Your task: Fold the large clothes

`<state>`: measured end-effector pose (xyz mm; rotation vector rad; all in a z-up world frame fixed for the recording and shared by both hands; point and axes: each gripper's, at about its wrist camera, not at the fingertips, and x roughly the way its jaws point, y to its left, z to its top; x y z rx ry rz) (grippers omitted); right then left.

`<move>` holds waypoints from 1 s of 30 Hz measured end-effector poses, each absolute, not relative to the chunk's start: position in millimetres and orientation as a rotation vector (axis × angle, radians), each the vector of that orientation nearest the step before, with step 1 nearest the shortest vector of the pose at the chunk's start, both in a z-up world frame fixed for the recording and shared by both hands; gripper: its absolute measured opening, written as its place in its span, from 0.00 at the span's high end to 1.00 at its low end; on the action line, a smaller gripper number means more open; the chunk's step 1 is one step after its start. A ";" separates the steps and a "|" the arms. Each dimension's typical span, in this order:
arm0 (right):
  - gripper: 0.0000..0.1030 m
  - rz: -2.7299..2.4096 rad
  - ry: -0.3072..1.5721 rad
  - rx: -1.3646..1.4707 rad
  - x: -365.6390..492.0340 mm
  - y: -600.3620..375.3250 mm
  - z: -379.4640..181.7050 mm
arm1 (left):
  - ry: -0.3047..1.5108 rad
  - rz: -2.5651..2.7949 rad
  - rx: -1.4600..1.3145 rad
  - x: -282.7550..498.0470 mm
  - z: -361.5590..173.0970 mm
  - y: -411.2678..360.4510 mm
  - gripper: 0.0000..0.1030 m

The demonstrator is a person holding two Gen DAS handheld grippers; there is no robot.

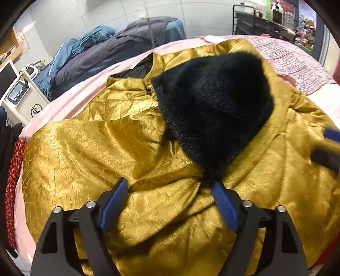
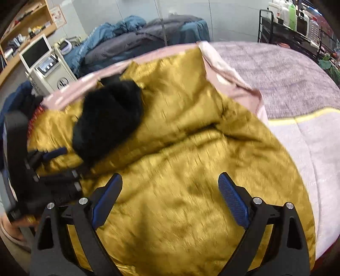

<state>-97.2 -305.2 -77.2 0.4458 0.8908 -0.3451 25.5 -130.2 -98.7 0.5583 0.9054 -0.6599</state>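
The left fingers (image 1: pixel 167 186) stand spread wide and pitched steeply down over the gold jacket (image 1: pixel 106 148) — nothing between them. The right fingers (image 2: pixel 170 180) gape too, empty, above the same jacket, which lies spread on the bed (image 2: pixel 297 85) — its black fur hood (image 1: pixel 212 106) folded onto it.

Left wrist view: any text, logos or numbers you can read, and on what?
White machine: a round black emblem, no letters legible.
Its panel: too small to read.
Wall poster: blurred.
Bottles on the rack: labels unreadable.
Jacket: no text.
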 end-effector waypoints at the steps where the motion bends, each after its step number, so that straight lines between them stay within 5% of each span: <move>1: 0.12 -0.328 0.868 0.445 -90.3 -305.5 -69.0 | 0.908 -0.677 0.542 20.7 -96.2 -127.2 0.18; 9: 0.14 -0.216 0.817 0.284 -10.3 -285.8 -39.2 | 0.913 -0.709 0.339 -1.6 -66.9 -76.5 0.12; 10: 0.29 -0.211 0.835 0.265 -3.2 -283.6 -41.8 | 0.917 -0.698 0.324 -3.3 -65.4 -66.7 0.12; 11: 0.55 -0.195 0.862 0.249 4.6 -279.0 -46.4 | 0.920 -0.682 0.314 -1.2 -66.2 -58.3 0.12; 12: 0.66 -0.179 0.885 0.239 10.4 -276.4 -50.5 | 0.926 -0.656 0.307 0.8 -67.3 -48.2 0.12; 14: 0.79 -0.176 0.916 0.180 17.0 -266.9 -60.9 | 0.948 -0.596 0.293 8.7 -72.3 -30.2 0.12; 17: 0.85 -0.222 0.889 0.113 7.1 -262.5 -64.0 | 0.993 -0.534 0.239 19.0 -77.5 -6.0 0.12; 25: 0.85 -0.375 0.887 0.193 -6.3 -310.0 -72.0 | 0.961 -0.520 0.167 35.8 -55.7 4.3 0.12; 27: 0.71 -0.350 0.940 0.221 -4.9 -311.1 -82.8 | 0.917 -0.532 0.170 37.6 -40.8 0.7 0.12; 29: 0.43 -0.395 0.939 0.205 -11.2 -309.9 -79.6 | 0.889 -0.535 0.171 43.6 -31.6 -2.0 0.12; 30: 0.40 -0.418 0.919 0.207 -16.4 -310.3 -72.3 | 0.884 -0.524 0.175 48.1 -29.9 -4.0 0.12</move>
